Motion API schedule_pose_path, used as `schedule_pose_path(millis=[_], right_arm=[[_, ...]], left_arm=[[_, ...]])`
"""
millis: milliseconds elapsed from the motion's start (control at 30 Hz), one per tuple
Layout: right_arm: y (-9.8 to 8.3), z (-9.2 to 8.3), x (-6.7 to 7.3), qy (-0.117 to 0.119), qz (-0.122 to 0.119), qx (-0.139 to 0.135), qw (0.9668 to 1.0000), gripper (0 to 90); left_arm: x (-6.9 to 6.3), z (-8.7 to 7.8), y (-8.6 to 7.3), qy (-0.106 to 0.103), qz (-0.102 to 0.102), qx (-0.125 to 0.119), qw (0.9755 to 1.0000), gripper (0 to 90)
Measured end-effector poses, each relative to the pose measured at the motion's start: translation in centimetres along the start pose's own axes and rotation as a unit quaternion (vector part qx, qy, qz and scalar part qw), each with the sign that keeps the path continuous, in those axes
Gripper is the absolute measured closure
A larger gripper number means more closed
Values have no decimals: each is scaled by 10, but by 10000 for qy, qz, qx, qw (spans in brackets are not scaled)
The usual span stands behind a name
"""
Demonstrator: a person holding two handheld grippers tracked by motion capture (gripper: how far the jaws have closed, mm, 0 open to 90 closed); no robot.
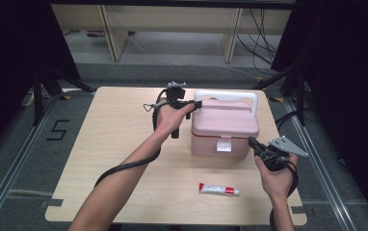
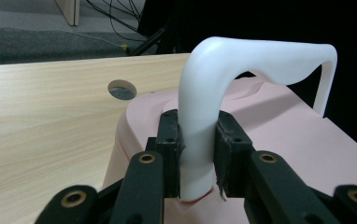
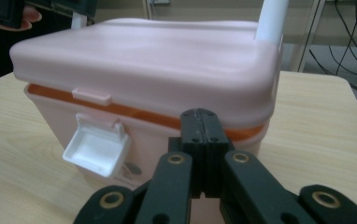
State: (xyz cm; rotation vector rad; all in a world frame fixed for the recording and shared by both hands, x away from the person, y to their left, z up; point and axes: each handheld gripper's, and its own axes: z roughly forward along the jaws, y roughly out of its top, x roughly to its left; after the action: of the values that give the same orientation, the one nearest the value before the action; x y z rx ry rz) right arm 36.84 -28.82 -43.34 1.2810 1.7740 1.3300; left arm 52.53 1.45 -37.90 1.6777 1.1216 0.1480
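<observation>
Dark curtains ring the desk [image 1: 124, 144], where a pink box [image 1: 224, 127] stands near its far right corner. Left gripper [image 2: 196, 154] pinches the white handle [image 2: 242, 60] at its foot; right gripper [image 3: 200, 126], jaws together, noses the front seam. Hard, smooth plastic, probably light; the latch [image 3: 97, 149] hangs loose, so the handle is the surest hold.

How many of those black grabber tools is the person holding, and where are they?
2. The left gripper is clamped on the pink box's white handle at its left end. The right gripper is shut, at the box's front right corner.
</observation>
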Motion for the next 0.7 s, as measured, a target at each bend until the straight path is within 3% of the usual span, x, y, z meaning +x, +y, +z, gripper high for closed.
schedule_pose_path(millis=[33,100,233,300,400,533,700], right_arm=[[-3,0,-4,-106,-142,-77,9998,900],[-4,-1,-3,-28,58,44,10000,900],[-4,0,-5,-63,22,40,10000,900],[-4,0,-5,-7,138,78,9999,900],[-3,2,-7,-72,46,41,10000,900],[0,3,-5,-46,167,10,9998,900],[1,4,-6,-51,79,-24,10000,900]], left_arm=[[1,0,1,-12,-77,33,10000,735],[1,0,3,-20,-109,42,9999,735],[0,0,4,-14,-138,58,9999,735],[1,0,4,-25,-155,78,9998,735],[1,0,5,-63,-185,85,9998,735],[2,0,5,-91,-208,137,9996,735],[3,-1,6,-130,-69,138,9998,732]])
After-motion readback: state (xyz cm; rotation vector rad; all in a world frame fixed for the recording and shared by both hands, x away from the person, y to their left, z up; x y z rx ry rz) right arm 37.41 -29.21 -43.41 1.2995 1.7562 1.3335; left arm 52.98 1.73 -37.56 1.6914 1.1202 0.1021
